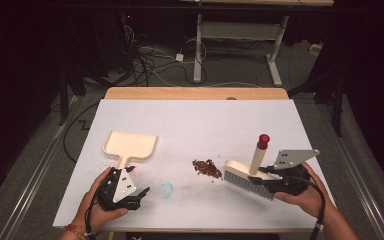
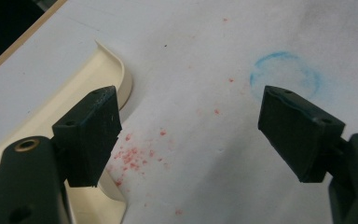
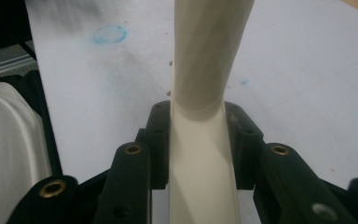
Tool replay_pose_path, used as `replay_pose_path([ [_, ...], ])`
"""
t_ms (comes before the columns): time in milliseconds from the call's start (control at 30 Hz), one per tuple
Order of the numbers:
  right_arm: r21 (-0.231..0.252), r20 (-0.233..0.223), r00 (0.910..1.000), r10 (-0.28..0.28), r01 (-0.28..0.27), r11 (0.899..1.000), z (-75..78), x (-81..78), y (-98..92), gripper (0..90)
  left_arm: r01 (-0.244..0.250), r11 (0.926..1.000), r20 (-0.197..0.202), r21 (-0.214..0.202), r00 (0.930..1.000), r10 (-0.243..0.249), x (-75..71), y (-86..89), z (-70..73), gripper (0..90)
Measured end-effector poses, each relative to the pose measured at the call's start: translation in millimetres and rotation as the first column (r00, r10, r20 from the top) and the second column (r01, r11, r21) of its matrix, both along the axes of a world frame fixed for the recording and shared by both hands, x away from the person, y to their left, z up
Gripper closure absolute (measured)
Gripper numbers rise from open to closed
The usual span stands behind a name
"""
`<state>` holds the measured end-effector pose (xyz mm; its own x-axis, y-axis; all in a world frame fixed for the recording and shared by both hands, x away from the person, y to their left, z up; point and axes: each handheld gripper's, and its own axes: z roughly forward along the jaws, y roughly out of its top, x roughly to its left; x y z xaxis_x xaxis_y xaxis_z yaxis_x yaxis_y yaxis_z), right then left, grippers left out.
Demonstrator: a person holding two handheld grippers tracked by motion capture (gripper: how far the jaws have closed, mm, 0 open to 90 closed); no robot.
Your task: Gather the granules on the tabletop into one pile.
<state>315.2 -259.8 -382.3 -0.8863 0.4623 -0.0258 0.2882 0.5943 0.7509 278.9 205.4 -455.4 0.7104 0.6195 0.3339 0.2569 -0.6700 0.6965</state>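
High view: the left gripper [image 1: 139, 196] sits at seven o'clock, the cream dustpan [image 1: 130, 145] at its twelve. The red crumb pile [image 1: 206, 168] lies centre, the hand brush [image 1: 247, 176] at its three.

Left gripper view: jaws spread wide over the white table [image 2: 205, 56], dustpan [image 2: 65, 107] at nine.

Right gripper view: the right gripper [image 3: 198, 140] pinches the brush handle [image 3: 205, 70].

White paper sheet [image 1: 195, 125] over wooden table [image 1: 195, 93], faint blue ring mark [image 1: 166, 190] on sheet, tangled floor cables [image 1: 150, 60], white-legged desk frame [image 1: 240, 37] behind.
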Motion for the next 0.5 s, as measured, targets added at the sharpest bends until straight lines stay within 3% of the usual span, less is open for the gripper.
replay_pose_path([
  [200,0.006,-0.024,0.9996,-0.012,0.012,1.0,6.3,-8.6,-28.4,68.0,0.005,1.0,-0.005,0.005,1.0,-0.005,1.9,-2.9,-0.5,20.4],
  [300,-0.002,-0.08,0.9967,0.015,-0.016,1.0,3.0,-7.7,-39.3,68.0,0.009,0.9999,-0.009,0.009,0.9999,-0.009,2.9,-4.0,-0.9,20.4],
  [433,0.0,-0.164,0.9843,0.065,-0.066,0.998,-5.8,-3.8,-42.0,67.9,0.016,0.9998,-0.01,0.01,0.9998,-0.016,4.0,-4.8,-0.7,20.4],
  [500,0.032,-0.208,0.9729,0.101,-0.097,0.995,-8.8,1.6,-42.8,67.6,0.018,0.9998,-0.011,0.008,0.9998,-0.018,4.3,-5.1,-0.1,20.4],
])
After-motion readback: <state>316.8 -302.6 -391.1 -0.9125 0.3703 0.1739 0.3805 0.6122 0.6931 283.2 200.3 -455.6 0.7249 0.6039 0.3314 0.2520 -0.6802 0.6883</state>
